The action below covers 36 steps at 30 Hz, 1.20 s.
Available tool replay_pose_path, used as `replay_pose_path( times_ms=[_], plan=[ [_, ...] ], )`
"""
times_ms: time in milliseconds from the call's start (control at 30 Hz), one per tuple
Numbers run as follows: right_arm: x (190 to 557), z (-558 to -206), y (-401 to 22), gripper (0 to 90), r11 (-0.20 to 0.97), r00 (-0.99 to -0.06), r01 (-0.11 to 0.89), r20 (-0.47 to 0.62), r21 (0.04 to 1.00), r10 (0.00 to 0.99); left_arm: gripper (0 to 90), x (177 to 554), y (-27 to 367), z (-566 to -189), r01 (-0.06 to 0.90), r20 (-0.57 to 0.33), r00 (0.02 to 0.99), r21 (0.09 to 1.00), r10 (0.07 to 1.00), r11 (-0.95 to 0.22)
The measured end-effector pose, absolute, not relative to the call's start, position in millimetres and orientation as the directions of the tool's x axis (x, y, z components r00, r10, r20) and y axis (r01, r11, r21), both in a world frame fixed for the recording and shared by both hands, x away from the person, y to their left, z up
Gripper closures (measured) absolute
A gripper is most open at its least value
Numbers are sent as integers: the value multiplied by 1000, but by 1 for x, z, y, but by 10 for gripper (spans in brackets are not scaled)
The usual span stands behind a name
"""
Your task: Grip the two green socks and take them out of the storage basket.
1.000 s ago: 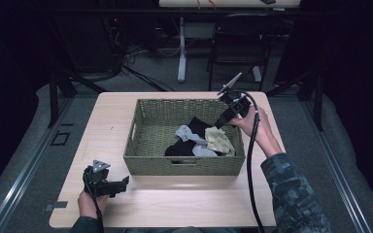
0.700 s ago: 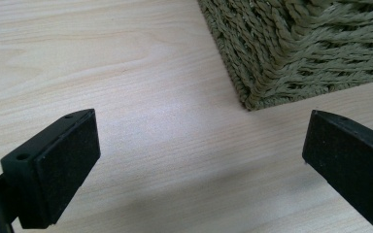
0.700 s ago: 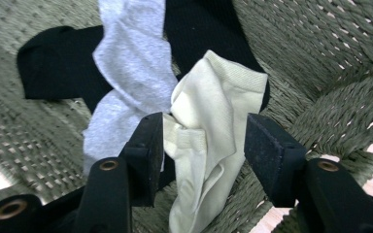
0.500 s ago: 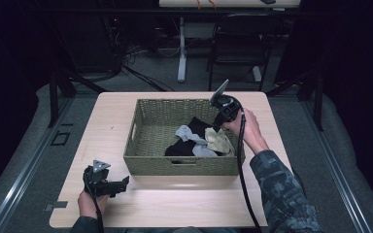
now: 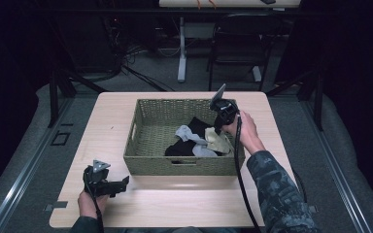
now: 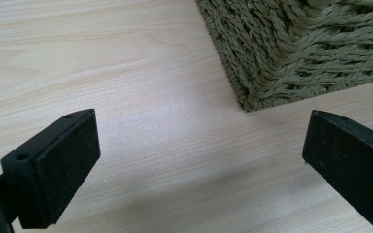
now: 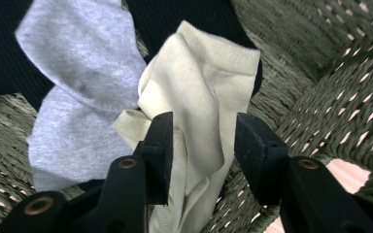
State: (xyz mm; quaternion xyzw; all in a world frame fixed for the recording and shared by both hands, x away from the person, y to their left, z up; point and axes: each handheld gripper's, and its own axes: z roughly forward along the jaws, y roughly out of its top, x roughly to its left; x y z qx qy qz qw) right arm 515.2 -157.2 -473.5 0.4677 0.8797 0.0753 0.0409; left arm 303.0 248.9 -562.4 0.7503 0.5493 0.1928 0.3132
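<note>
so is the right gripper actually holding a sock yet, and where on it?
Not gripped yet. The right gripper has its jaws astride a bunched fold of the cream sock in the basket; they have just been closing, and a gap remains at one pad.

Table lit from above, surroundings dark; close-ups sharp.

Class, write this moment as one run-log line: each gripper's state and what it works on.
right gripper: jaws just closing around cream sock, grip unconfirmed | left gripper: open over table | woven basket: holds grey sock

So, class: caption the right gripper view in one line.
Right gripper closing around a cream sock in the basket.
</note>
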Motion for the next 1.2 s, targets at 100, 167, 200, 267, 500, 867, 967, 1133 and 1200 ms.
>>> replay_pose_path(
  times_ms=[100, 167, 200, 267, 500, 867, 967, 1133, 1200],
  plan=[
    [516, -477, -157, 693, 554, -560, 819, -1, 153, 829, 0, 303, 249, -562, 703, -54, 321, 683, 945, -200],
    [515, -478, -157, 746, 553, -559, 821, 4, 139, 829, 0, 303, 249, -562, 701, -53, 321, 684, 946, -199],
    [514, -478, -156, 780, 546, -553, 825, 10, 147, 833, 1, 303, 249, -562, 701, -53, 321, 684, 946, -200],
    [514, -477, -156, 805, 555, -561, 821, 9, 138, 828, 0, 303, 249, -562, 701, -53, 321, 685, 946, -199],
    [509, -465, -157, 865, 563, -576, 810, 43, 167, 816, 1, 303, 249, -562, 701, -52, 323, 684, 945, -202],
    [503, -439, -155, 865, 572, -594, 794, 63, 204, 802, 1, 303, 249, -562, 699, -55, 325, 686, 944, -201],
    [501, -429, -154, 865, 575, -600, 789, 66, 218, 798, 1, 303, 248, -563, 700, -56, 325, 686, 944, -200],
    [498, -411, -154, 864, 583, -610, 779, 65, 233, 790, 1, 303, 248, -562, 700, -57, 326, 685, 944, -200],
    [497, -405, -154, 865, 581, -611, 778, 73, 238, 788, 0, 303, 248, -562, 699, -53, 330, 685, 942, -206]
  ],
)
